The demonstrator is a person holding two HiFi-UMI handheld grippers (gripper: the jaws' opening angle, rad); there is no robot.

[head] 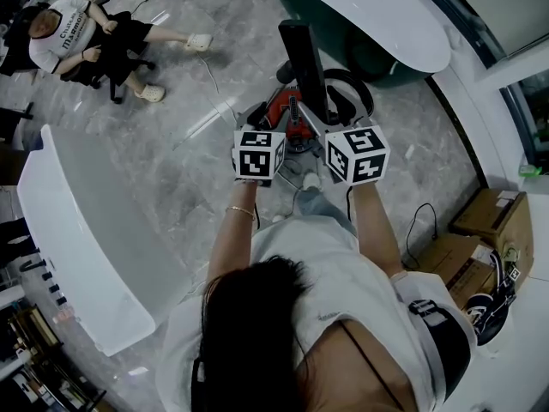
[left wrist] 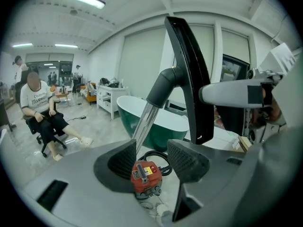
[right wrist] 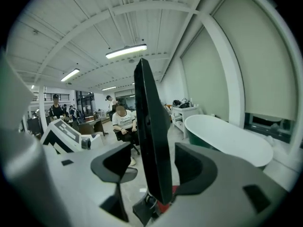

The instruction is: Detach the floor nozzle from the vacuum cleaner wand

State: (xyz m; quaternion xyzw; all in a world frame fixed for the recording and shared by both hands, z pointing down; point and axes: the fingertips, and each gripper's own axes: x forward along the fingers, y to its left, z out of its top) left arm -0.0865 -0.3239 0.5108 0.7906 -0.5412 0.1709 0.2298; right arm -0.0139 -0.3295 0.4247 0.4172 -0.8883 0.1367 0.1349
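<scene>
Wide-spread fingers [right wrist: 114, 163] on right gripper [right wrist: 154, 151], with nozzle [right wrist: 150, 126] (black, stood on end) between them, apparently unpinched. Likewise parted on left gripper [left wrist: 151, 150], either side of wand [left wrist: 145, 123] without gripping, with red vacuum [left wrist: 146, 178] below on floor [head: 189, 166]. Not yet detached: nozzle on wand through grey elbow [left wrist: 165, 82]. Further out, black hose [left wrist: 155, 154] looped behind vacuum, green tub [left wrist: 124, 119] beyond, seated person [head: 73, 33] well off to left.
</scene>
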